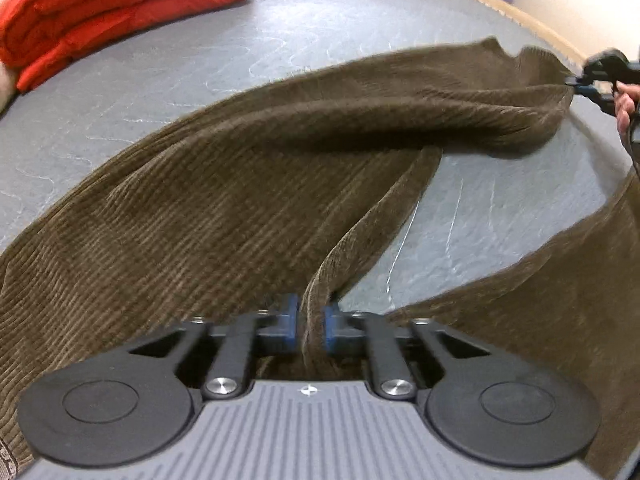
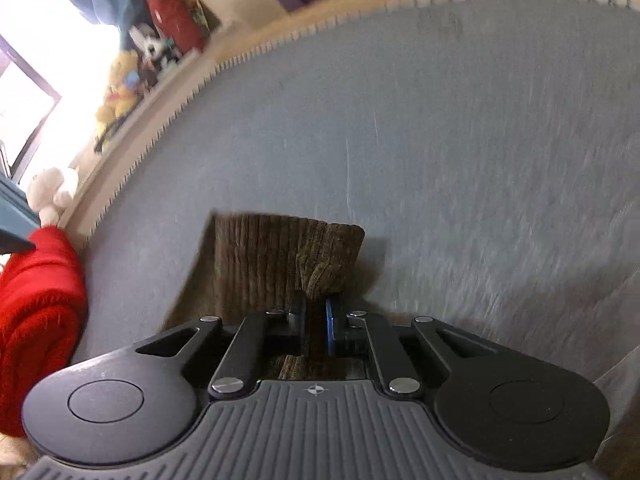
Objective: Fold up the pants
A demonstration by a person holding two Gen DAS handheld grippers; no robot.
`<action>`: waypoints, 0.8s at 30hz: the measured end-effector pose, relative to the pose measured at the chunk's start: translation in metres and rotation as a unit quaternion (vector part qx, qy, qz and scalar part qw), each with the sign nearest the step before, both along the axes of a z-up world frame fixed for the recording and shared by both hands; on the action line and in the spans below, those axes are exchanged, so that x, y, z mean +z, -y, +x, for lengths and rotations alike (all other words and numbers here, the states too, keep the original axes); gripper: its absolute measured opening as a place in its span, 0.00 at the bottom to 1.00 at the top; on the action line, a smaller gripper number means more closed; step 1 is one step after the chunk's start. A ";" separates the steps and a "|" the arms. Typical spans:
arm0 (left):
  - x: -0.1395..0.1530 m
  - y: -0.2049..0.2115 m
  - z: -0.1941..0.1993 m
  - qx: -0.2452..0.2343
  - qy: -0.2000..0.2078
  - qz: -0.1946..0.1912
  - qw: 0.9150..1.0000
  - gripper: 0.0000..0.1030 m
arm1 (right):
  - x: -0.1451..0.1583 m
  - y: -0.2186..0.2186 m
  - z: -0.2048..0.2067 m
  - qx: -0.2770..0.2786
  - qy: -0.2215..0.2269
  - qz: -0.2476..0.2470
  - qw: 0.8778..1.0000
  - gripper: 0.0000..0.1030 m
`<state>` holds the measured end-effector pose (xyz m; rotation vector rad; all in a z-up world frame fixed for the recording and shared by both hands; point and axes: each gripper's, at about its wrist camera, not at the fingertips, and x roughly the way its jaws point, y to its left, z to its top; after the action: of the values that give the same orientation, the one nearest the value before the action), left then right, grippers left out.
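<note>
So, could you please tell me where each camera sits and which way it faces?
Left wrist: on the left tongs, looking down along them at the brown pants they pinch on the grey bed; the right tongs and a hand show far right.
Right wrist: on the right tongs, facing the pants' edge.
Both share pants, bed and red blanket.

The pants [image 1: 208, 200] are ribbed brown corduroy; the bed [image 1: 240, 56] wears matt grey quilted cloth; the blanket [image 1: 100, 12] is puffy red fabric.
</note>
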<state>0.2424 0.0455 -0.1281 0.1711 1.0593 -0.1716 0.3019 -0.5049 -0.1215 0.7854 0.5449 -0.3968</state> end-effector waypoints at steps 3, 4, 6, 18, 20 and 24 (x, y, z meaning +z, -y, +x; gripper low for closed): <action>0.020 -0.012 -0.001 -0.002 0.009 -0.022 1.000 0.09 | 0.034 0.002 -0.010 -0.024 0.005 -0.030 0.999 0.07; 0.024 -0.015 -0.003 -0.013 0.001 -0.031 0.999 0.09 | 0.042 0.001 -0.014 -0.038 -0.005 -0.046 0.998 0.07; 0.025 -0.019 -0.007 -0.051 -0.024 -0.043 0.997 0.09 | 0.049 0.007 -0.028 -0.088 -0.037 -0.067 0.993 0.07; 0.056 -0.037 -0.044 -0.148 -0.061 -0.089 0.983 0.50 | 0.036 0.022 -0.070 -0.165 -0.119 -0.095 0.975 0.16; 0.080 -0.051 -0.046 -0.122 -0.035 -0.114 0.985 0.50 | 0.063 0.005 -0.077 -0.137 -0.069 -0.113 0.982 0.21; 0.136 -0.088 -0.058 -0.057 0.029 -0.132 0.989 0.50 | 0.111 -0.036 -0.091 -0.038 0.017 -0.103 0.994 0.29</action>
<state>0.1842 0.1338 0.0077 -0.0034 0.9597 -0.4053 0.2109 -0.4691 -0.0106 0.6152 0.4353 -0.5016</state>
